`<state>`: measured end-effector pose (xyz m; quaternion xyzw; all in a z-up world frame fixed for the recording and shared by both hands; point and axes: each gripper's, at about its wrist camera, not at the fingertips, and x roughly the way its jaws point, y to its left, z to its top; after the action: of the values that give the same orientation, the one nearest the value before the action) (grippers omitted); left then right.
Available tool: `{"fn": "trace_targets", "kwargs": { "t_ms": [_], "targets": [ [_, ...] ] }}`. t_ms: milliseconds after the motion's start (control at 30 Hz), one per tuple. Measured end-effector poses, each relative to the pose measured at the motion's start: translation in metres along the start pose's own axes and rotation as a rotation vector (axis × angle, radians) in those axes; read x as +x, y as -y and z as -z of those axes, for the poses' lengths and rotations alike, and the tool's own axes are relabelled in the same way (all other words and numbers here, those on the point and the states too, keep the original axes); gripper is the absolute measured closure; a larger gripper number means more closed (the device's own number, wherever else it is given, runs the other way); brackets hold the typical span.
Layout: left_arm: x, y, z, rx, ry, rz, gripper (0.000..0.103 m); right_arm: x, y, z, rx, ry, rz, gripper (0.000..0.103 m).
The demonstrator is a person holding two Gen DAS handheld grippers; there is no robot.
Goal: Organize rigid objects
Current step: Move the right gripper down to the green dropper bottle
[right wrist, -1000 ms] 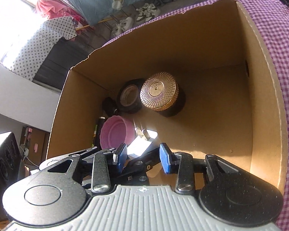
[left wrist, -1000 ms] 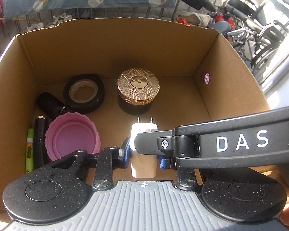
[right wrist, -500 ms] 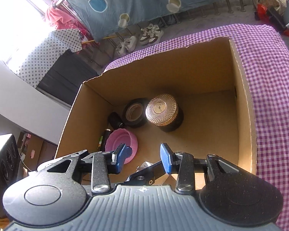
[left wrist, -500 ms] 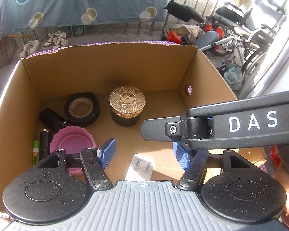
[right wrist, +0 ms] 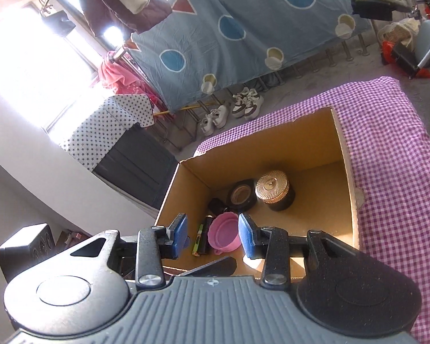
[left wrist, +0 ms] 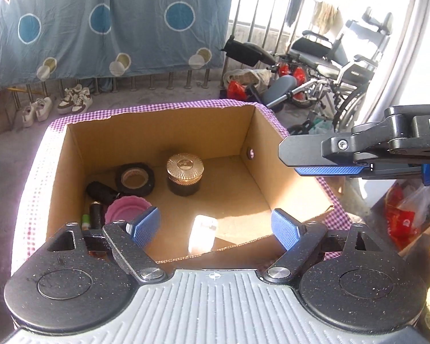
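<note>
The left claw [left wrist: 215, 226] has just been opening, empty; the right claw [right wrist: 212, 233] gapes partway, empty.

A: Where does the left wrist view look from?
B: Above the cardboard box's [left wrist: 286, 192] near edge, angled down into it.
A: And the right wrist view?
B: Higher, tilted, also looking down. Both share the box interior and the blue sheet [right wrist: 243, 28] behind.

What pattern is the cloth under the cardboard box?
Purple-and-white checks on the cloth, clearest in the right wrist view.
</note>
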<state>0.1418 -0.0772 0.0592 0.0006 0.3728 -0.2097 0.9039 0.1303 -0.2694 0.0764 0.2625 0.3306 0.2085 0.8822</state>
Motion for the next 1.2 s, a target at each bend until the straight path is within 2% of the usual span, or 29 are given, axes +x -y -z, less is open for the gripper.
{"fn": "trace_targets", "kwargs": {
  "t_ms": [100,267,367,467,533,633,700,800,967,1200],
  "targets": [
    [-0.025,-0.004,0.018,0.028,0.027,0.014,0.005,-0.024,-0.007,0.022,0.016,0.052,-0.040,0.061],
    [-0.048,-0.021,0.058,0.044,-0.006,0.037,0.003,-0.035,-0.012,0.067,0.071,0.067,-0.099,0.061],
    [-0.051,-0.033,0.082,0.019,-0.019,0.056,0.002,-0.025,-0.012,0.089,0.099,0.050,-0.110,0.061],
    [-0.047,-0.043,0.104,-0.005,-0.004,0.039,0.002,-0.003,-0.014,0.107,0.114,0.012,-0.109,0.061],
    [-0.040,-0.046,0.114,-0.009,0.016,0.021,0.003,0.014,-0.023,0.117,0.073,-0.013,-0.090,0.061],
    [-0.025,-0.048,0.128,0.018,0.039,-0.043,0.010,0.038,-0.043,0.123,-0.051,-0.036,-0.030,0.061],
    [-0.015,-0.049,0.136,0.041,0.045,-0.081,0.022,0.055,-0.057,0.126,-0.136,-0.056,0.004,0.061],
    [-0.002,-0.051,0.143,0.062,0.062,-0.122,0.031,0.078,-0.072,0.132,-0.251,-0.077,0.041,0.062],
    [0.015,-0.053,0.148,0.078,0.075,-0.141,0.044,0.102,-0.084,0.134,-0.375,-0.115,0.068,0.065],
    [0.025,-0.054,0.149,0.077,0.075,-0.128,0.048,0.110,-0.087,0.133,-0.450,-0.138,0.050,0.076]
  ]
}}
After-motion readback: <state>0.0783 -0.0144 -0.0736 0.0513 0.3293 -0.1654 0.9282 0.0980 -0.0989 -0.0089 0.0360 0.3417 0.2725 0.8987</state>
